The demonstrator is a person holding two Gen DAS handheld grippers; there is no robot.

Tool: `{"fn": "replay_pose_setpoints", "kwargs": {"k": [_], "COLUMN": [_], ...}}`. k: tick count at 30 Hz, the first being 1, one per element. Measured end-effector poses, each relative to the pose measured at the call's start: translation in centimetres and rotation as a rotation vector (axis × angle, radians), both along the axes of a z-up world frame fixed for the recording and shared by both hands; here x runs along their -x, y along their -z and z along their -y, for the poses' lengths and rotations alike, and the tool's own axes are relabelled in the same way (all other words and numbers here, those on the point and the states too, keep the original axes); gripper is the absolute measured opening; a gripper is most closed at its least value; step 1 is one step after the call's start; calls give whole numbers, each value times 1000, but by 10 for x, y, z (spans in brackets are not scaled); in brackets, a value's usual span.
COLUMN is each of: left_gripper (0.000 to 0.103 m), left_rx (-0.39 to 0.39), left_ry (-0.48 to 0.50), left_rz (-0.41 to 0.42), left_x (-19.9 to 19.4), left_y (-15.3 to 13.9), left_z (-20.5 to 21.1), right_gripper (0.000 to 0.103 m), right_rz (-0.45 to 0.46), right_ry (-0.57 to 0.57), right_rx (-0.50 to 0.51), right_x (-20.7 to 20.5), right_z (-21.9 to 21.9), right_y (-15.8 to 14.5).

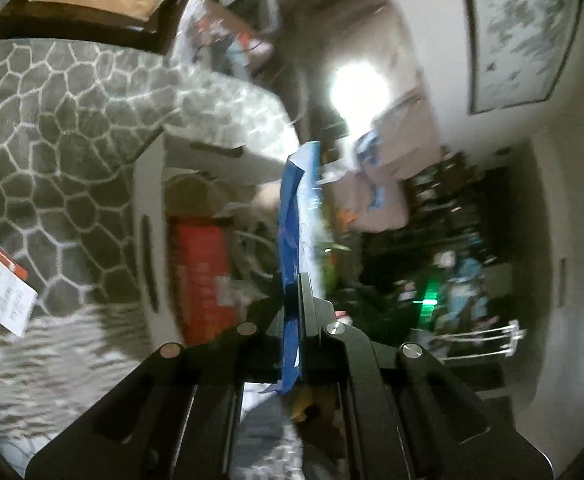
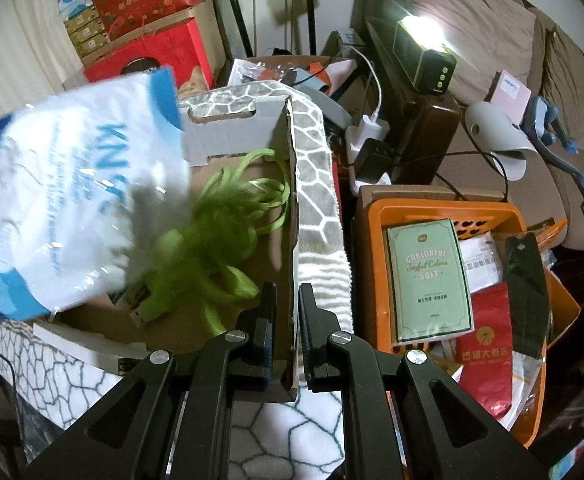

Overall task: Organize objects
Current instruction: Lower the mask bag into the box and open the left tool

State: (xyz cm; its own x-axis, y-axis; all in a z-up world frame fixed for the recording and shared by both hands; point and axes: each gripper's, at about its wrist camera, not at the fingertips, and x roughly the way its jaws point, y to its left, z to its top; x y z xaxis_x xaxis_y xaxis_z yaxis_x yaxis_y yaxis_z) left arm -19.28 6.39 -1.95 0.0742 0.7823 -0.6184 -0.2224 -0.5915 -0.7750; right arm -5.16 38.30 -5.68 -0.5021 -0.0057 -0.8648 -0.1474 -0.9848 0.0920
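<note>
Blue and white plastic fills the middle of the left wrist view: a thin packet (image 1: 298,216) stands edge-on between the jaws of the left gripper (image 1: 294,292), which are clamped tight on its lower part. The picture is smeared with blur; behind the packet lie a grey blanket with a pale cell pattern (image 1: 51,128) and a red box (image 1: 203,276).

From the right wrist, the same packet (image 2: 71,208) hangs over the left part of an open cardboard box (image 2: 263,248), above its floor, with blue lettering on its white face. Inside the box lies a tangle of green ribbon (image 2: 211,248). The right gripper (image 2: 285,300) pinches the right-hand wall of the box, one finger inside and one outside, with the cardboard edge squeezed between the pads. The patterned blanket (image 2: 316,184) is draped over that wall on its outer side.

Just to the right of the box stands an orange basket (image 2: 376,240) holding a pale green pack (image 2: 428,276), a red bag (image 2: 488,364) and a black flat piece (image 2: 526,292). Beyond it, a sofa (image 2: 492,12) carries a lit lamp (image 2: 424,56).
</note>
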Motion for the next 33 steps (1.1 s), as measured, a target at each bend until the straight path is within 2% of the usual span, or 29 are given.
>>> {"fn": "replay_pose_setpoints", "kwargs": {"k": [5, 10, 17, 19, 20, 24, 26, 29, 31, 33], "left_gripper": [6, 7, 16, 21, 31, 53, 54, 66, 67, 67], "left_rx": [218, 342, 565, 590, 599, 551, 543, 499, 491, 515], "left_ry": [23, 72, 100, 95, 87, 55, 40, 19, 15, -9], "left_rz": [-54, -99, -286, -323, -346, -352, -367, -363, -381, -406], "left_x": [14, 16, 3, -1, -5, -4, -5, -7, -9, -8], "left_y": [15, 20, 7, 3, -1, -7, -13, -24, -30, -35], "left_z": [-20, -38, -70, -74, -73, -67, -64, -55, -52, -48], "right_gripper": [10, 10, 10, 10, 10, 10, 10, 10, 10, 10], "right_rz": [3, 2, 4, 4, 4, 3, 3, 3, 4, 4], "right_ry": [-1, -1, -1, -2, -2, -3, -2, -3, -2, -2], "right_rx": [-5, -4, -3, -1, -1, 1, 1, -1, 0, -1], "right_x": [0, -2, 1, 1, 0, 0, 0, 0, 0, 0], "right_z": [2, 1, 2, 2, 1, 1, 2, 1, 2, 2], "right_y": [-1, -1, -1, -1, -1, -2, -3, -3, -3, -3]}}
